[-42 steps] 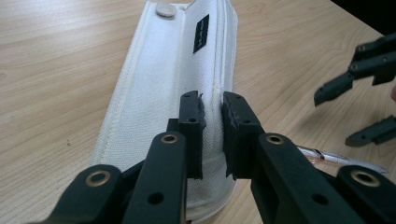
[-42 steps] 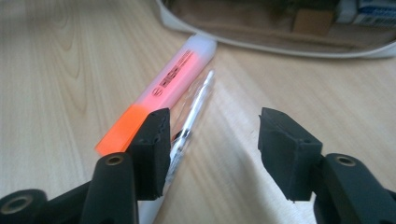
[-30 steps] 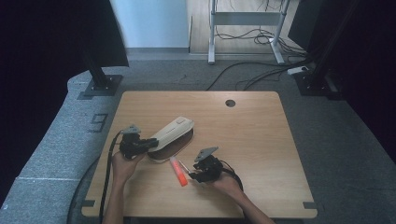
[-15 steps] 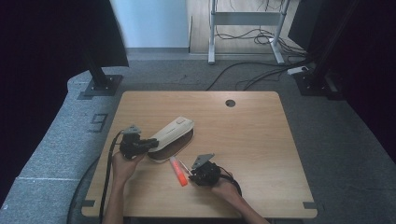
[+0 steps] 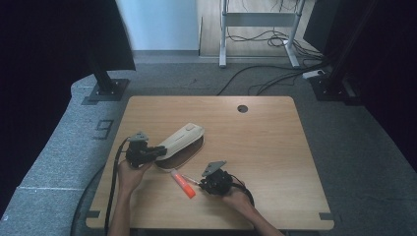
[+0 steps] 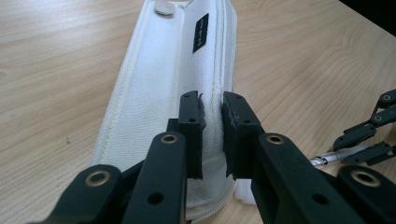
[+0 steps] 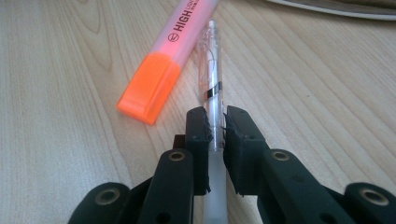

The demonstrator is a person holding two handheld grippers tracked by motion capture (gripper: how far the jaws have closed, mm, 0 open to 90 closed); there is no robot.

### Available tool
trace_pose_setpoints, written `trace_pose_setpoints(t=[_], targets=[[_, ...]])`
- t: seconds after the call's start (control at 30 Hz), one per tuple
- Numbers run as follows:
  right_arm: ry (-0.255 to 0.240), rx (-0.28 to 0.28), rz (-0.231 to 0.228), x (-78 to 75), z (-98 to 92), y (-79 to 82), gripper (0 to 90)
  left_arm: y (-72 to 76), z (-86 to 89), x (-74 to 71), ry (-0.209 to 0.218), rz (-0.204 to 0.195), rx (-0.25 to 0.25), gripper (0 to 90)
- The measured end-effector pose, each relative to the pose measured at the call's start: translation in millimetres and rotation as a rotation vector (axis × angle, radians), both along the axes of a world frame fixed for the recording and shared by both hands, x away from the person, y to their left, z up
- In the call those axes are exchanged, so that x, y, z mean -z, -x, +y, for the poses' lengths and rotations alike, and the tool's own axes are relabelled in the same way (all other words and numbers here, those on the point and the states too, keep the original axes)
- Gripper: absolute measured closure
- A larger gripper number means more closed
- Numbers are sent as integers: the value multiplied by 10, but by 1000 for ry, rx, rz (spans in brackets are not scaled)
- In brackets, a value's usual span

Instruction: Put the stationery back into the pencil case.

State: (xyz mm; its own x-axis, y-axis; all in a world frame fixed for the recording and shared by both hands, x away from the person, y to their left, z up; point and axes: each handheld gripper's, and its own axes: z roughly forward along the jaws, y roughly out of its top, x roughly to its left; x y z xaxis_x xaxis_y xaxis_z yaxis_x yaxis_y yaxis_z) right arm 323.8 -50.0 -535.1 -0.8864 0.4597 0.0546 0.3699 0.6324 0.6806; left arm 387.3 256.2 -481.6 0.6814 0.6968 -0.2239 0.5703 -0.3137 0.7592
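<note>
Step in hand: the right gripper had just closed its jaws on the clear pen, which lay on the table just beside the orange highlighter.
Left gripper: jaws narrow, pinching the edge of the white pencil case.
Places: pen and highlighter lay near the case, on its near side.
Next move, I judge: to lift the pen and bring it to the case opening, with the case held steady.
</note>
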Motion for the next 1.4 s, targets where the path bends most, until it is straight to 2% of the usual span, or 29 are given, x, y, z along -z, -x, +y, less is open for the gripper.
trace_pose_setpoints(t=[0.4,0.9,1.0,1.2,1.33,1.4], targets=[[-25,21,-27,-124,-73,-37,781,2,-2,0,-2,-1,-1,789],[-45,22,-33,-251,-124,-72,780,2,-4,3,-1,0,0,789],[-35,14,-24,-213,-121,-86,780,2,-6,3,-3,0,1,789],[21,0,13,-46,-85,-144,780,0,-3,5,-1,1,2,789],[41,-18,26,-35,-69,-192,776,-1,-3,6,-1,1,3,789],[75,-42,41,-34,-39,-218,768,-1,-4,6,-3,2,3,789]])
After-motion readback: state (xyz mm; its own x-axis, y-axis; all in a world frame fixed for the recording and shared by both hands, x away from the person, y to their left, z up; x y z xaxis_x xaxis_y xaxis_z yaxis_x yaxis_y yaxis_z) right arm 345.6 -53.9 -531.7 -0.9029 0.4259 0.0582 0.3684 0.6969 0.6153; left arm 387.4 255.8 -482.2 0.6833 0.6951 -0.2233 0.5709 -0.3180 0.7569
